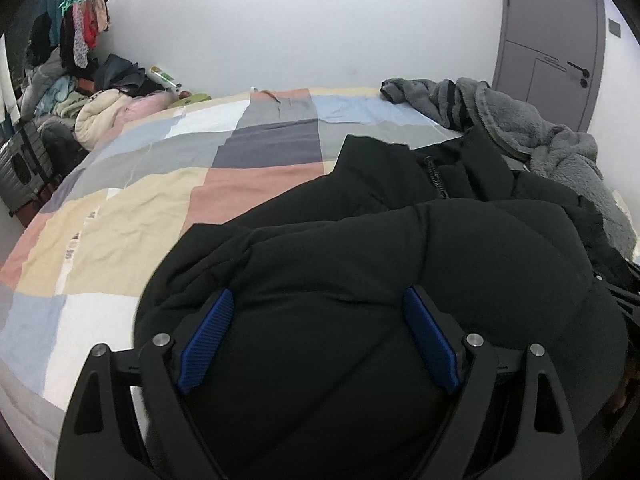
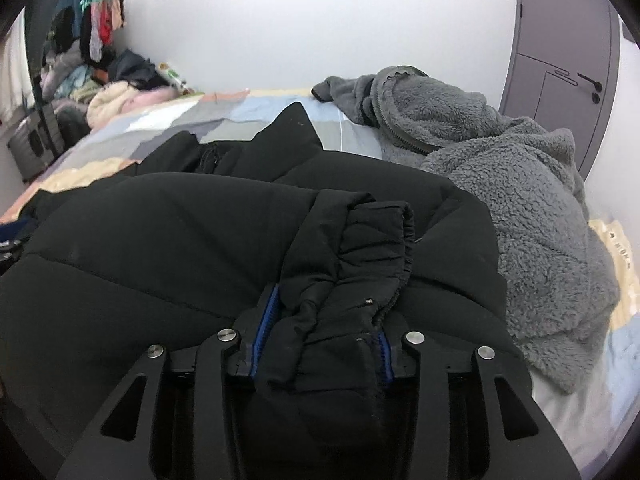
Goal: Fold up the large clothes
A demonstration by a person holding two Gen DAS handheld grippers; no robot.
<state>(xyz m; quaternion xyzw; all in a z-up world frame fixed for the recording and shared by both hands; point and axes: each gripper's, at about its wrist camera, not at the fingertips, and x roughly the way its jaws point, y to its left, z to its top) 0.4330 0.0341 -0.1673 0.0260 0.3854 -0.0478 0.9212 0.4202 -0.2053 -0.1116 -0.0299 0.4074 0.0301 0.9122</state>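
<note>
A black puffer jacket [image 1: 400,240] lies bunched on the near right part of the bed, and it also fills the right wrist view [image 2: 180,240]. My left gripper [image 1: 318,328] is open, its blue pads [image 1: 208,336] wide apart just above the jacket's padded body. My right gripper [image 2: 324,344] is shut on the jacket's sleeve cuff [image 2: 360,260], which stands bunched up between the blue pads [image 2: 266,328].
A grey fleece jacket [image 2: 500,168] lies heaped on the bed's right side, also in the left wrist view [image 1: 540,136]. The patchwork bedspread [image 1: 180,184] stretches left. Piled clothes [image 1: 92,96] and a suitcase [image 1: 24,168] stand at far left. A grey door [image 1: 552,40] is at right.
</note>
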